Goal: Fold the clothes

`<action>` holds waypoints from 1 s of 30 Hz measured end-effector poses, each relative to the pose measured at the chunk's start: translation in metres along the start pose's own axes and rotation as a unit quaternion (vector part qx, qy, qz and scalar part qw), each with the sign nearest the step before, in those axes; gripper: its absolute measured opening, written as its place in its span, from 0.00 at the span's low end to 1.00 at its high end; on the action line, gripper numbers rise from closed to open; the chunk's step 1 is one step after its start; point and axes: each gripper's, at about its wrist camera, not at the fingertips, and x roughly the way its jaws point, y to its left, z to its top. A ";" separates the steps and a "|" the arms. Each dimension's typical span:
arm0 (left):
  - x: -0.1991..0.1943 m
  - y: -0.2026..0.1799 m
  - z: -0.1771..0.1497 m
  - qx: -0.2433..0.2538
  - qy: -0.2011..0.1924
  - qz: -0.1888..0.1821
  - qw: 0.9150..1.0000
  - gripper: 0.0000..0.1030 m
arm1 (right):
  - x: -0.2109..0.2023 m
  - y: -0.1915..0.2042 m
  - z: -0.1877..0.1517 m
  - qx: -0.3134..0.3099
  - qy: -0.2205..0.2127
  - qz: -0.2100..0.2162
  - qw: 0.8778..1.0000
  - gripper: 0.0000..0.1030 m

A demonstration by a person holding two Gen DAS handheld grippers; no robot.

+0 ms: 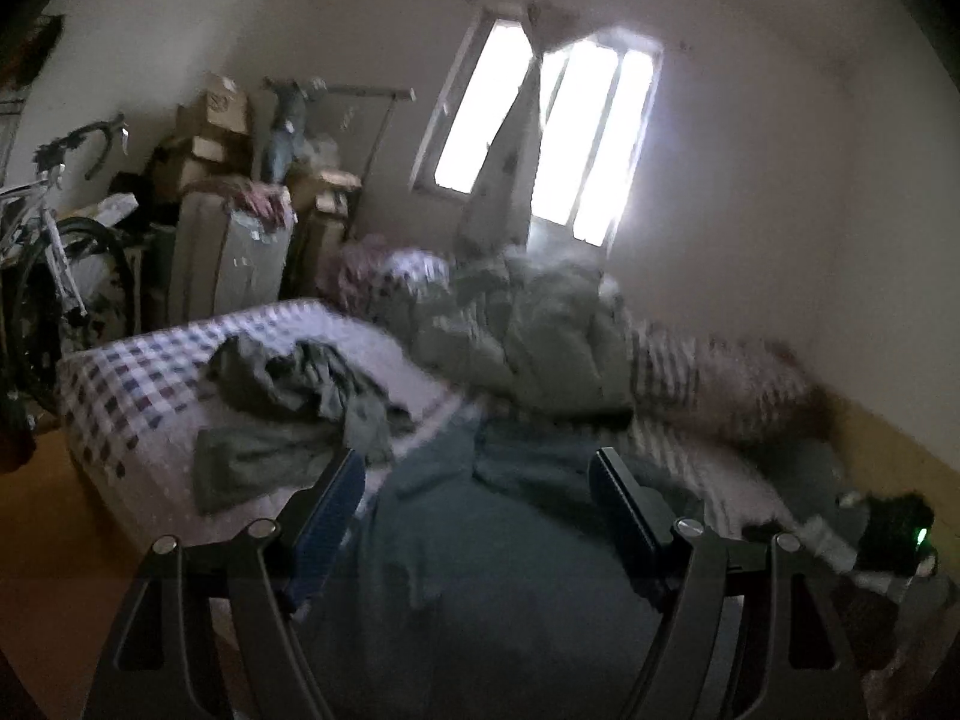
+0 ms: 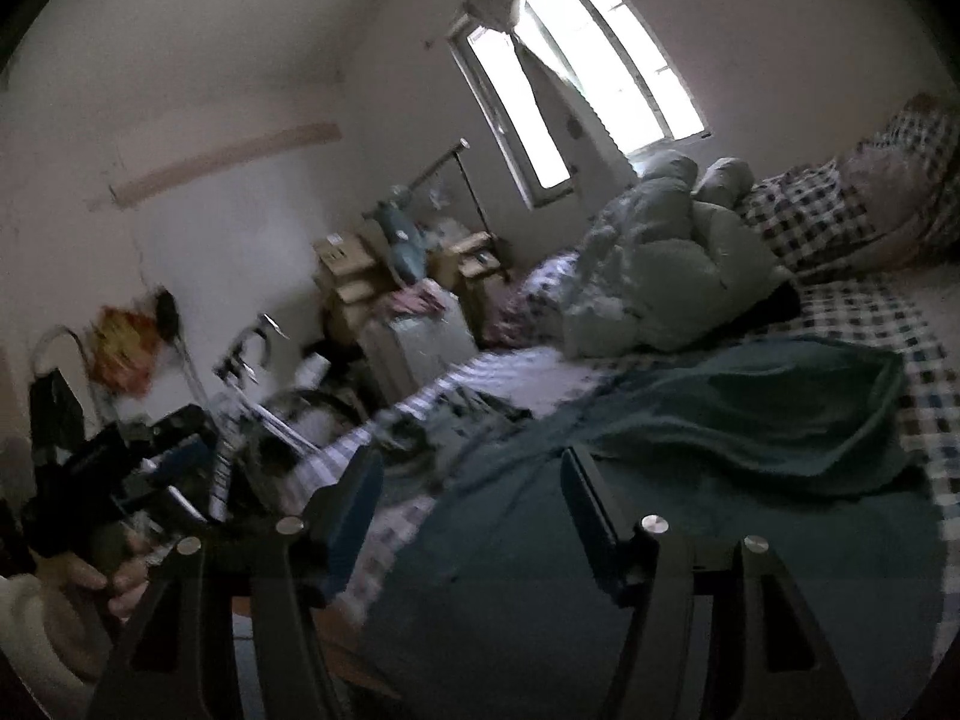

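The big teal cloth (image 2: 690, 480) lies spread on the bed (image 1: 120, 384), right under and in front of both grippers. Its long side runs away toward the window (image 2: 570, 90). The left gripper (image 1: 477, 492) and right gripper (image 2: 474, 492) both have fingers apart, holding nothing. The right one is nearer its raised fold.

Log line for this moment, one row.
left tool: open, empty | right tool: open, empty | teal garment: spread on bed | grey-green clothes: crumpled, unfolded

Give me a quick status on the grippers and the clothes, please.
Left gripper open, empty. Right gripper open, empty. Teal garment spread on bed, unfolded. Crumpled grey clothes beside it.
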 end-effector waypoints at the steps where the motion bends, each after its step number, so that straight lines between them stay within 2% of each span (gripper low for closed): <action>1: 0.005 -0.003 -0.003 0.006 0.019 0.004 1.000 0.78 | -0.002 0.000 0.002 0.004 -0.001 0.010 1.000 0.73; 4: 0.030 -0.005 -0.026 0.018 0.082 0.026 0.996 0.78 | 0.003 0.011 -0.002 -0.013 0.020 0.020 1.000 0.76; 8: 0.075 -0.004 -0.067 0.023 0.172 0.058 0.983 0.78 | 0.021 0.026 -0.018 -0.041 0.074 0.010 0.996 0.76; 14: 0.119 0.000 -0.120 0.039 0.198 0.101 0.974 0.76 | 0.037 0.026 -0.034 -0.051 0.109 0.008 0.993 0.76; 16: 0.132 -0.001 -0.134 0.056 0.202 0.113 0.971 0.73 | 0.040 0.023 -0.037 -0.049 0.113 0.006 0.992 0.76; 17: 0.137 -0.001 -0.137 0.064 0.201 0.118 0.970 0.68 | 0.041 0.021 -0.038 -0.047 0.115 0.005 0.992 0.76; 21: 0.156 -0.001 -0.130 0.068 0.191 0.115 0.972 0.68 | 0.041 0.013 -0.038 -0.039 0.113 -0.008 0.993 0.76; 24: 0.177 -0.008 -0.124 0.101 0.187 0.111 0.971 0.68 | 0.038 0.007 -0.035 -0.033 0.107 -0.015 0.994 0.76; 26: 0.196 -0.011 -0.128 0.126 0.204 0.112 0.964 0.66 | 0.039 0.005 -0.034 -0.027 0.105 -0.015 0.994 0.76; 27: 0.204 -0.010 -0.131 0.129 0.216 0.111 0.961 0.60 | 0.039 0.003 -0.034 -0.025 0.106 -0.017 0.994 0.76; 29: 0.220 -0.007 -0.136 0.137 0.239 0.110 0.955 0.57 | 0.039 0.001 -0.034 -0.022 0.107 -0.020 0.994 0.76; 30: 0.220 -0.007 -0.134 0.139 0.237 0.106 0.956 0.53 | 0.039 0.000 -0.034 -0.022 0.108 -0.021 0.994 0.76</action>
